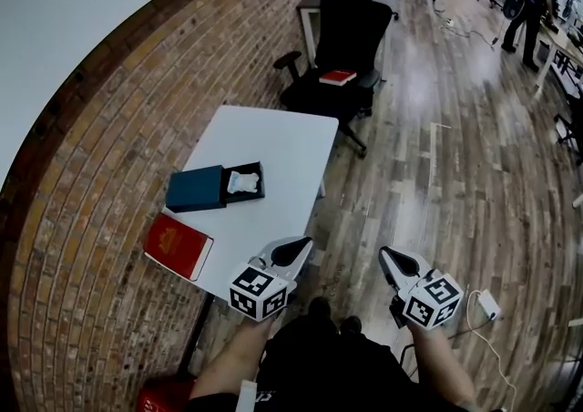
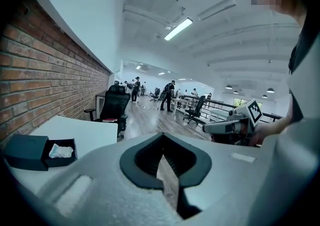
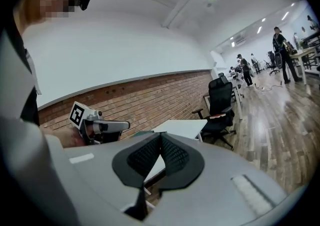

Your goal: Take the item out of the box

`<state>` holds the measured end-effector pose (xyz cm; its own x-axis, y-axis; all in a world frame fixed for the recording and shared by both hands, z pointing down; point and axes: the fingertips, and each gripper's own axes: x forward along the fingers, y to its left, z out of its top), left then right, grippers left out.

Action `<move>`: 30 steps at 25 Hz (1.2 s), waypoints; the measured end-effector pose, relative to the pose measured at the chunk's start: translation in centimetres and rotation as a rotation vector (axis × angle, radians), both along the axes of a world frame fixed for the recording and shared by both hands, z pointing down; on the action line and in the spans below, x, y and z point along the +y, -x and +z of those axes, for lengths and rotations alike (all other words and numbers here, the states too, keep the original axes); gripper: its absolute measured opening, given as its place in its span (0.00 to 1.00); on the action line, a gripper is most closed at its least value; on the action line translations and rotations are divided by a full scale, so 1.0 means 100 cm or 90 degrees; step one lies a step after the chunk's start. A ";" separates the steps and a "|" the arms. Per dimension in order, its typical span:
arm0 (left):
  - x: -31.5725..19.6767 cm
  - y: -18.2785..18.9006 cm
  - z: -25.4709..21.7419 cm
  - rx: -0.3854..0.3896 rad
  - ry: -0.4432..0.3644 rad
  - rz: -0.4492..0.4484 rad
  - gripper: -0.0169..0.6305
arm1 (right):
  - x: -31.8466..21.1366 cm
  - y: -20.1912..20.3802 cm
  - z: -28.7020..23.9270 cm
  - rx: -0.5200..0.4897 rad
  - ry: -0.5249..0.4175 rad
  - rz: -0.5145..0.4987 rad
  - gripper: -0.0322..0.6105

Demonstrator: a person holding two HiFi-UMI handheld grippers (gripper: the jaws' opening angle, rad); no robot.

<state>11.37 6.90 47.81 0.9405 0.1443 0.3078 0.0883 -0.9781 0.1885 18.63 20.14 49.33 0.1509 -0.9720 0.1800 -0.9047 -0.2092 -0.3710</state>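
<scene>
A dark teal box (image 1: 253,184) lies open on the white table (image 1: 273,141), with a crumpled white item (image 1: 242,181) inside and its lid (image 1: 195,189) on the left. My left gripper (image 1: 301,244) hovers at the table's near edge, shut and empty. Off the table to the right, my right gripper (image 1: 390,258) is also shut and empty. The left gripper view shows the box (image 2: 30,151) and the white item (image 2: 61,151) at lower left, well away from that gripper's jaws (image 2: 162,157). In the right gripper view the jaws (image 3: 160,145) meet with nothing between them.
A red book (image 1: 178,245) lies on the table's near left corner. A black office chair (image 1: 344,36) carrying a small red book (image 1: 338,77) stands beyond the table. A brick wall (image 1: 109,128) runs along the left. People stand far off on the wooden floor (image 1: 455,128).
</scene>
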 end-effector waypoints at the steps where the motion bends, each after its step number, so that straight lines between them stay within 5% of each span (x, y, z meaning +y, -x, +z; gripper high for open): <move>1: -0.007 -0.001 0.001 -0.001 -0.001 -0.008 0.04 | -0.006 -0.002 0.002 0.003 0.003 -0.006 0.05; 9: -0.090 -0.015 0.019 -0.008 0.007 -0.071 0.04 | -0.080 -0.021 0.008 0.001 0.020 -0.054 0.05; 20: -0.235 -0.017 0.018 0.029 0.031 -0.164 0.04 | -0.270 -0.072 -0.039 0.076 0.035 -0.168 0.05; 30: -0.300 0.024 0.036 0.034 0.064 -0.296 0.04 | -0.364 -0.038 -0.006 0.075 0.126 -0.338 0.05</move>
